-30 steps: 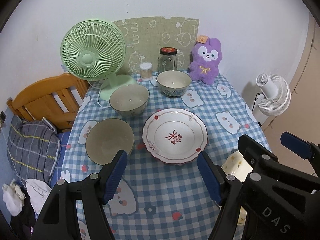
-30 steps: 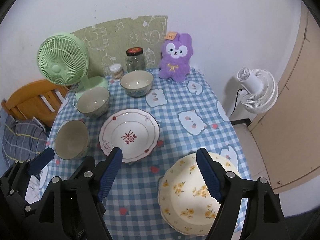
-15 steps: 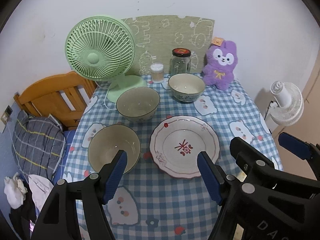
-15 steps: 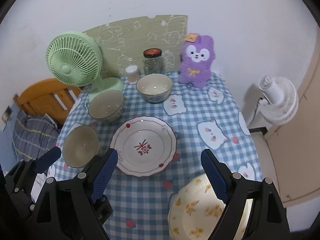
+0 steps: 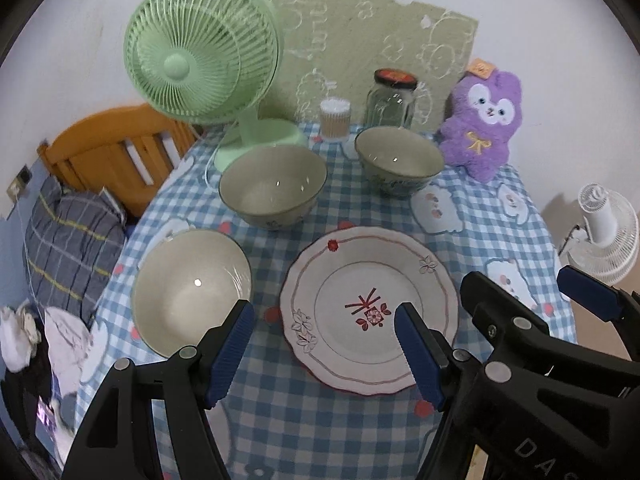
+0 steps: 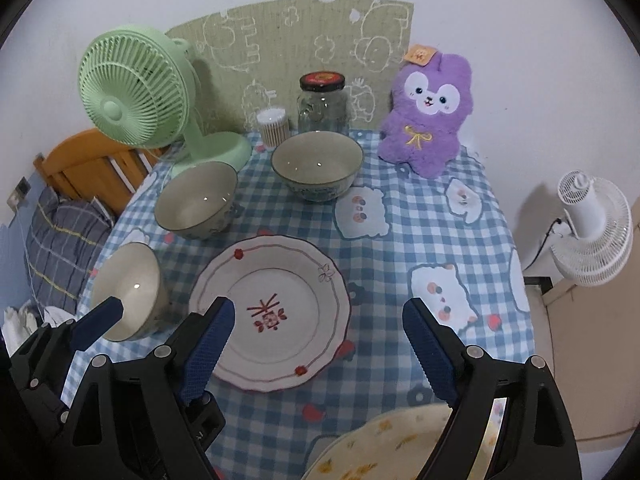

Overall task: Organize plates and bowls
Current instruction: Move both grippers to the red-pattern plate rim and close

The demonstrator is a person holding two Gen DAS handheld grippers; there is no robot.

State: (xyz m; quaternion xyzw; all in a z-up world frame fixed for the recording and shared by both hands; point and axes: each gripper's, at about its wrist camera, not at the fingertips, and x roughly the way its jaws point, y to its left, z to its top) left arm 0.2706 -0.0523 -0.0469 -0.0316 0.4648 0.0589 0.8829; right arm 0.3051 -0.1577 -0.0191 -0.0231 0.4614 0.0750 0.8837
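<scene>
A white plate with a red motif [image 5: 360,276] [image 6: 280,276] lies mid-table. A cream bowl [image 5: 188,288] [image 6: 128,288] sits left of it. Behind stand a second bowl [image 5: 272,192] [image 6: 196,200] and a third bowl [image 5: 400,160] [image 6: 318,164]. A yellow-flowered plate [image 6: 380,444] lies at the near right edge, partly under my right gripper. My left gripper [image 5: 322,316] hangs open above the gap between the cream bowl and the white plate. My right gripper [image 6: 318,308] is open over the white plate's right side, holding nothing.
At the back of the blue checked tablecloth [image 5: 320,420] stand a green fan [image 5: 200,52], a swab tub [image 5: 335,118], a glass jar [image 5: 392,100] and a purple plush [image 5: 484,120]. A wooden headboard [image 5: 112,152] is left; a white floor fan [image 6: 592,224] is right.
Both grippers came forward and down toward the table, so the dishes look larger. The yellow-flowered plate slid to the bottom of the right view. The right jaws widened slightly.
</scene>
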